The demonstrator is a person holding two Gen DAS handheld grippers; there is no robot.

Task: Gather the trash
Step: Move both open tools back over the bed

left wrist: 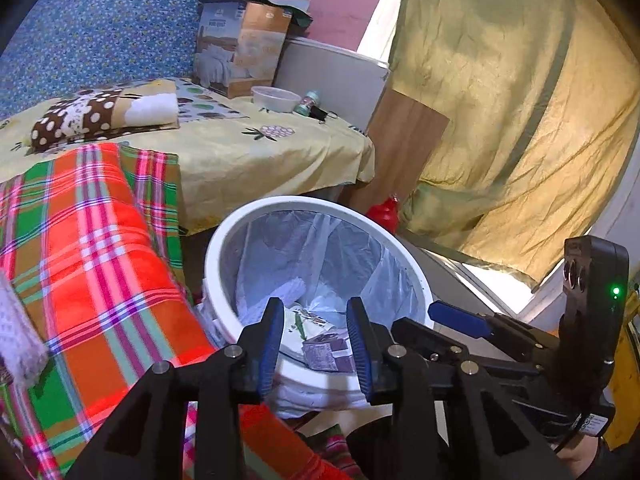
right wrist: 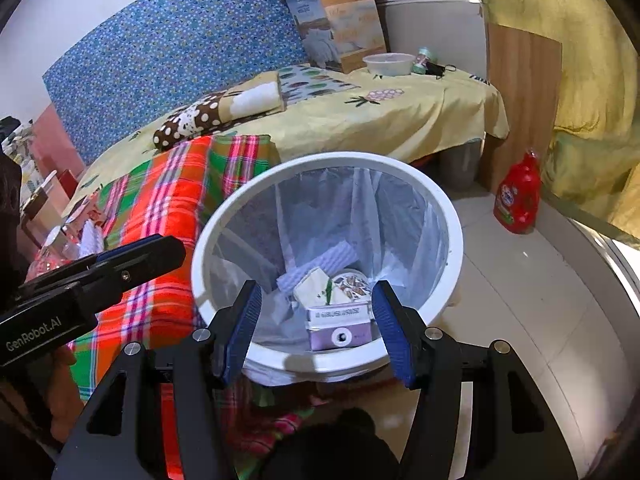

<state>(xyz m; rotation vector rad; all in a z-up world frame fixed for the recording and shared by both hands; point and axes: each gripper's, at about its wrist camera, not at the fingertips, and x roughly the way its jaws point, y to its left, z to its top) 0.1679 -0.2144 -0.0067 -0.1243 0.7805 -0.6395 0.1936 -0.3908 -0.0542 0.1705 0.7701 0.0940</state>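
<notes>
A white trash bin (left wrist: 224, 240) (right wrist: 452, 216) lined with a clear bag stands on the floor beside the bed. Inside lie a purple carton (right wrist: 340, 326) (left wrist: 324, 354), a paper cup (right wrist: 352, 282) and white wrappers (right wrist: 324, 266). My left gripper (left wrist: 316, 320) is open and empty, over the bin's near rim. My right gripper (right wrist: 318, 300) is open and empty, also above the near rim, fingers either side of the carton. The right gripper also shows at the right in the left wrist view (left wrist: 460, 320), and the left one at the left in the right wrist view (right wrist: 132, 256).
A bed with a yellow sheet (left wrist: 248, 152) (right wrist: 400, 116) and a plaid blanket (left wrist: 92, 240) (right wrist: 168, 208) lies left of the bin. On the bed are a cardboard box (right wrist: 340, 20), a plastic bowl (right wrist: 390, 64) and a small bottle (right wrist: 422, 60). A red detergent bottle (right wrist: 518, 196) stands on the floor.
</notes>
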